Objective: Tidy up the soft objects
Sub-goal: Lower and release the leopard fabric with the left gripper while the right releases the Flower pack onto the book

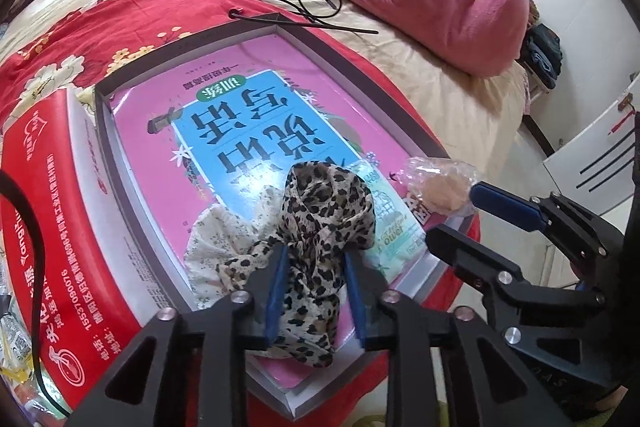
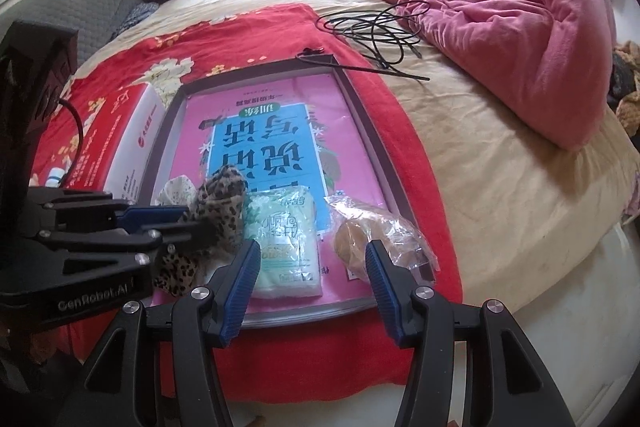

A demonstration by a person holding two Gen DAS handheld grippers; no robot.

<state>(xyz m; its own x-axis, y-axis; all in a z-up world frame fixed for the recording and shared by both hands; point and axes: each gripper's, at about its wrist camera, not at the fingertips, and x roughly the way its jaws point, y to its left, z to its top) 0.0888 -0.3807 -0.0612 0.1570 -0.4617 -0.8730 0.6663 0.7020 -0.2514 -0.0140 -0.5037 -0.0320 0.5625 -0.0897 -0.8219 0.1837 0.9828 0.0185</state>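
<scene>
Four soft things lie in the grey shallow tray [image 2: 370, 131]; your left tongs [image 1: 316, 291] loosely straddle the leopard-print scarf [image 1: 324, 215]; your right tongs [image 2: 314, 269] hang half open, empty.

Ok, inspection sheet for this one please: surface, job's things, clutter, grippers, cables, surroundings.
Surface: bed with red cloth; tray on it, lined by a pink book.
Job's things: leopard scarf, white cloth, tissue pack, bagged bun, all in the tray.
Clutter: red box beside tray.
Grippers: left gripper straddles the scarf; right gripper open, empty.
Cables: black cable coiled on bed.
Surroundings: pink quilt, window, piled clothes.
</scene>
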